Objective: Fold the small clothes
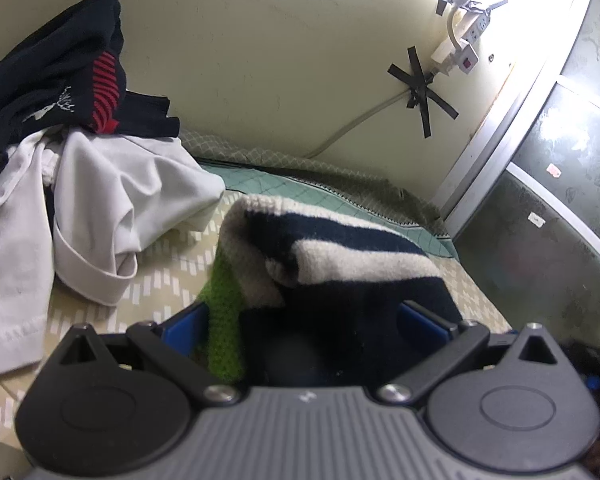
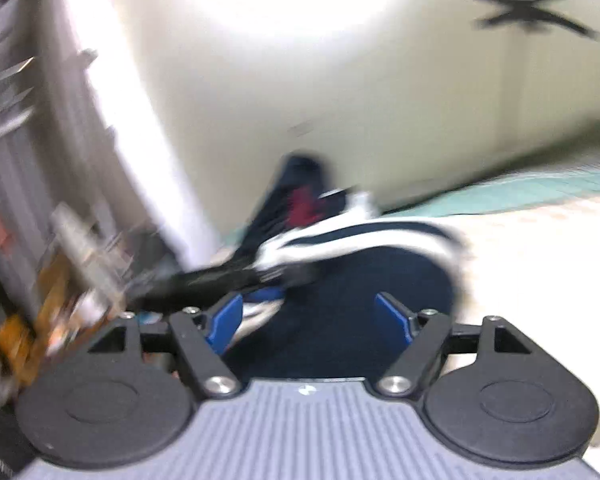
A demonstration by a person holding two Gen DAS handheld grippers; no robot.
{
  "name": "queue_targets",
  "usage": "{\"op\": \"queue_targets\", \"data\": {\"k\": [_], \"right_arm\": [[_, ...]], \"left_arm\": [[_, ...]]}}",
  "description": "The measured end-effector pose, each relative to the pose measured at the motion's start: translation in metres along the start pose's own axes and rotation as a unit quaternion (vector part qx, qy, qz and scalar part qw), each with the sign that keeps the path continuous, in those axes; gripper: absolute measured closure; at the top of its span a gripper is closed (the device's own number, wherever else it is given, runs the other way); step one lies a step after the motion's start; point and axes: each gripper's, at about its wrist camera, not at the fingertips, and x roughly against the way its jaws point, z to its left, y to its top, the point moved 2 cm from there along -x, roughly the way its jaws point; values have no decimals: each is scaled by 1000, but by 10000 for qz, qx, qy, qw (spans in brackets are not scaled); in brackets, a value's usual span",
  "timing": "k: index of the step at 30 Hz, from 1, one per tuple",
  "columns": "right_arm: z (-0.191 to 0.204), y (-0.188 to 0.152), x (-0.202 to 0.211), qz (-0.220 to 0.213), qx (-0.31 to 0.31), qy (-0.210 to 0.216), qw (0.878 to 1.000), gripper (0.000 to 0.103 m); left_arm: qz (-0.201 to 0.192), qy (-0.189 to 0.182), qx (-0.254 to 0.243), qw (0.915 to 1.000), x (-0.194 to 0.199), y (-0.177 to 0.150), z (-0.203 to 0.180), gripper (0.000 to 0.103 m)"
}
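Observation:
A knit garment [image 1: 340,256] striped cream, navy and green lies bunched on the patterned bed cover [image 1: 160,280]. My left gripper [image 1: 304,320] stands wide open around its near end. The green edge touches the left finger and navy cloth hides the right fingertip. The right wrist view is blurred by motion. There the same striped garment [image 2: 360,236] lies ahead, and its navy part fills the gap of my right gripper [image 2: 310,316]. The blue fingers [image 2: 394,318] stand apart and do not visibly pinch the cloth.
A crumpled white garment [image 1: 112,208] and a dark one with red stripes [image 1: 60,72] are piled at the left by the wall. A teal sheet [image 1: 268,188] lies behind. A glass-panelled door [image 1: 560,200] bounds the right. Cluttered shelves [image 2: 60,260] show in the right wrist view.

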Motion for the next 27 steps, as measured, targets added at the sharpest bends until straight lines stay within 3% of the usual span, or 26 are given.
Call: {"op": "queue_targets", "data": {"k": [4, 8, 18, 27], "right_arm": [[-33, -3, 4, -65, -697, -176, 9974, 31], [-56, -13, -7, 152, -1190, -153, 9927, 31], [-40, -29, -39, 531, -748, 5, 9958, 32], [-44, -31, -34, 466, -805, 68, 9956, 32]], "left_arm": [[236, 80, -34, 9997, -9, -4, -1, 0], [294, 82, -16, 9995, -11, -5, 0, 0], [367, 123, -137, 9992, -15, -5, -1, 0], [353, 147, -188, 9991, -16, -5, -2, 0]]}}
